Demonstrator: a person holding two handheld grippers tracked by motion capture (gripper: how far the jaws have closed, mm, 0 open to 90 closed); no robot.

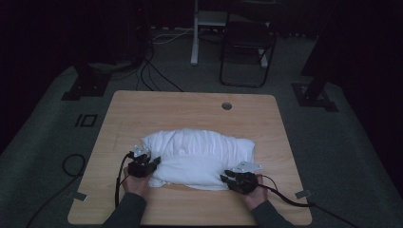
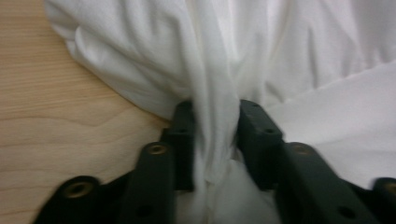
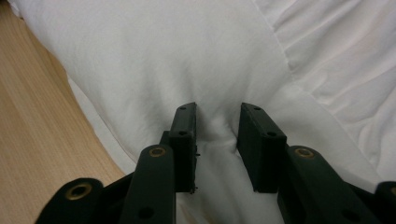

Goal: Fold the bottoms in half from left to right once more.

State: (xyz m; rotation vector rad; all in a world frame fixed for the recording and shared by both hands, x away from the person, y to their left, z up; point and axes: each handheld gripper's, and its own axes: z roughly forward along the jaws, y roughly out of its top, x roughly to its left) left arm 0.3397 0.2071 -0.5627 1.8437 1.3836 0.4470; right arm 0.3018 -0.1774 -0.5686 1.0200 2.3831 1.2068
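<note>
A bunched fold of the white cloth pillowcase point(image 2: 215, 116) is pinched between the narrowed jaws of the left gripper point(image 2: 215, 122) at the pillow's near left corner. A ridge of the smooth white pillow point(image 3: 187, 60) is clamped by the partly closed right gripper point(image 3: 217, 123) at the near right edge. The pillow, half sheathed, is laid across the middle of the light wooden table point(image 1: 142, 107). Both hands are rested low at the near edge, forearms entering from below.

A pillow point(image 1: 199, 154) lies on the tabletop point(image 1: 142, 109), toward its near edge. The left tool point(image 1: 151, 164) sits at the pillow's near left corner, the right tool point(image 1: 227, 179) at its near right edge.
</note>
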